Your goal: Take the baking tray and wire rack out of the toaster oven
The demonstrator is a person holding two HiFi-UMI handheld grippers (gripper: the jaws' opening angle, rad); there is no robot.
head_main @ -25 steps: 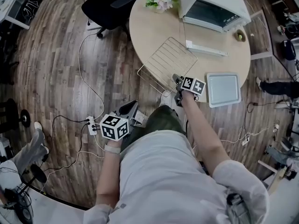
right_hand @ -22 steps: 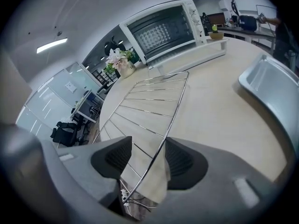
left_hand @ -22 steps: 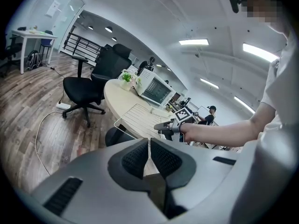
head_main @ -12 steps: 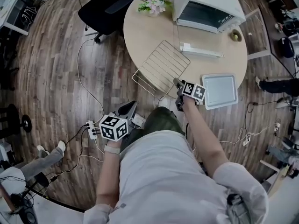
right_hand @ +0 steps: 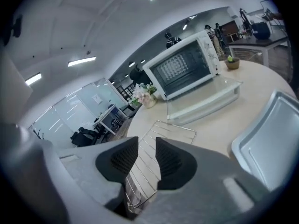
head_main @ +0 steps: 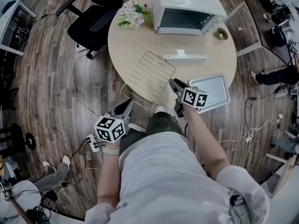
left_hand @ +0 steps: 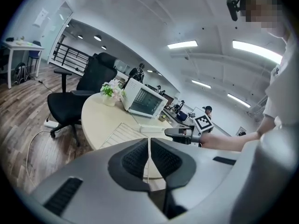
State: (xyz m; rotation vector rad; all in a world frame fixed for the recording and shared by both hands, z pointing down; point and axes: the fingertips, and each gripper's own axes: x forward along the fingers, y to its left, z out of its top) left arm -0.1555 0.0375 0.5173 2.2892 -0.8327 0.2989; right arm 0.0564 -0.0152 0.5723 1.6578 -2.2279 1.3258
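Your left gripper [left_hand: 149,143] hangs low, off the table's near edge, jaws pressed together and empty. The wire rack [head_main: 148,76] lies flat on the round table [head_main: 128,38], near corner past the edge, long axis slanting up toward the toaster oven [head_main: 184,6]. Your right gripper [right_hand: 146,146] is just right of the rack, the nearer hand. Its jaws are half spread, have just been closing, and hold nothing. The baking tray [head_main: 212,88] lies just right of it, at the table edge. Both are out, so the task looks done.
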